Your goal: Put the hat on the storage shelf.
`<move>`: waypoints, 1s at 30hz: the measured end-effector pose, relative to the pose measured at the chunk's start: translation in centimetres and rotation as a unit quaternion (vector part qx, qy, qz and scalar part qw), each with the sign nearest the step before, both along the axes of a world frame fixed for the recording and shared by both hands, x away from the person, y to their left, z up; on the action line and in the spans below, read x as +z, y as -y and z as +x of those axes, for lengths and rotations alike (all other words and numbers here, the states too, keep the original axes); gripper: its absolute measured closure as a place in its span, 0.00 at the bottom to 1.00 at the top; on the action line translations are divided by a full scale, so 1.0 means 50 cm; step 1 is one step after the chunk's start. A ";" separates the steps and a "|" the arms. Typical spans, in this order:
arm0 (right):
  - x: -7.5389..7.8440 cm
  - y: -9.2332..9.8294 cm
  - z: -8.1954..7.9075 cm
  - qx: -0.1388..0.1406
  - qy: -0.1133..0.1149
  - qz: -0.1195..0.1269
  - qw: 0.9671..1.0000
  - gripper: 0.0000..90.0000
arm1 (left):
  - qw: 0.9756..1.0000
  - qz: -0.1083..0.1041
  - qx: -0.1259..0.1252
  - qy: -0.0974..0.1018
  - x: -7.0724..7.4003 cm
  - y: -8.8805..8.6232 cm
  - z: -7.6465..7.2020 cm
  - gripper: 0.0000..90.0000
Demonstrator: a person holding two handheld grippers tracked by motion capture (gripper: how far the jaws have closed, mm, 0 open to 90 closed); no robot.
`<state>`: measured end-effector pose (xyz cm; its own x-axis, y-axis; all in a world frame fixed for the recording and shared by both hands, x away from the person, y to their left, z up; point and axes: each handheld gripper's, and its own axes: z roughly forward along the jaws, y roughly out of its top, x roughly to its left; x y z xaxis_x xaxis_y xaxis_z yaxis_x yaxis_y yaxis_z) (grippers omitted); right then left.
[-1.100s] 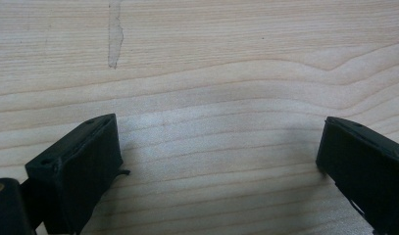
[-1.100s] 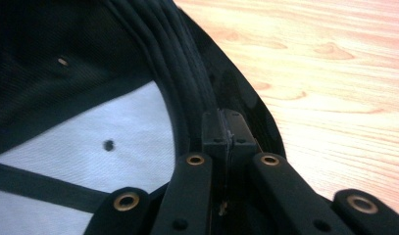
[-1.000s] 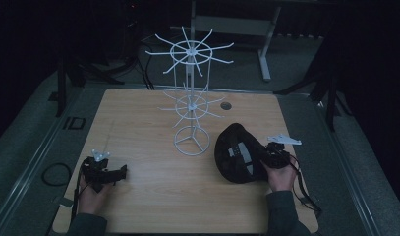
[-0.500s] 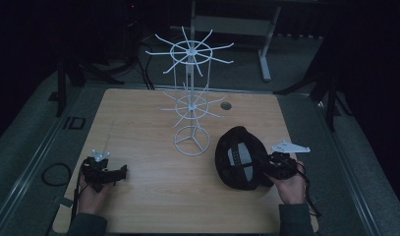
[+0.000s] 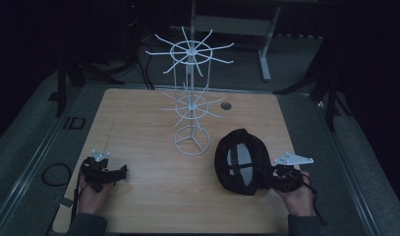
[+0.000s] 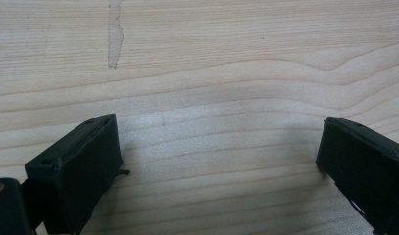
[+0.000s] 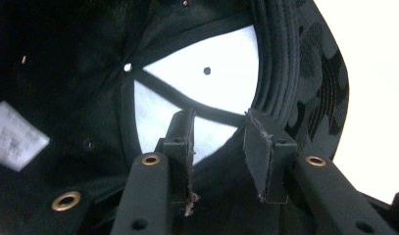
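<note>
Inspecting the right claw (image 5: pixel 266 178): its jaws have just been opening, now part-spread with a gap at the rim of the black cap (image 5: pixel 239 160), no longer pinching it. I judge the cap was set on the desk (image 5: pixel 138 123), crown down, beside the white wire rack (image 5: pixel 190 98). My left claw (image 6: pixel 216 161) rests spread wide, empty, well apart.

One black cap (image 5: pixel 241 160), one white wire rack (image 5: pixel 190 98), one wooden table (image 5: pixel 138 118), two grippers
</note>
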<state>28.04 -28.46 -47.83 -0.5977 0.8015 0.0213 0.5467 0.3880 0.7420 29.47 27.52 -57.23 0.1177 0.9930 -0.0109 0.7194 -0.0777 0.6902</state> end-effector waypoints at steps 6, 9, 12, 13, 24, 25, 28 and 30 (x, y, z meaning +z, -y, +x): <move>-0.002 0.003 -0.027 0.006 -0.002 -0.009 1.000 0.67 | 1.000 0.000 0.000 0.000 0.000 0.000 0.000 0.03; 0.000 0.005 -0.039 0.009 0.001 -0.014 1.000 0.65 | 1.000 0.000 0.000 0.000 0.000 0.000 0.000 0.03; -0.001 0.009 -0.049 0.012 0.001 -0.021 1.000 0.64 | 1.000 0.000 0.000 0.000 0.000 0.000 0.000 0.03; -0.002 0.010 -0.052 0.013 -0.001 -0.024 1.000 0.63 | 1.000 0.000 0.000 0.000 0.000 0.000 0.000 0.03; -0.020 0.007 -0.092 0.066 -0.002 -0.040 0.997 0.40 | 1.000 0.000 0.000 0.000 0.000 0.000 0.000 0.03; -0.019 0.003 -0.095 0.072 0.000 -0.041 0.997 0.37 | 1.000 0.000 0.000 0.000 0.000 0.000 0.000 0.03; -0.016 -0.009 -0.099 0.092 0.001 -0.045 0.995 0.32 | 1.000 0.000 0.000 0.000 0.000 0.000 0.000 0.03; -0.015 -0.015 -0.099 0.106 0.004 -0.042 0.993 0.30 | 1.000 0.000 -0.001 0.000 0.000 0.000 0.000 0.03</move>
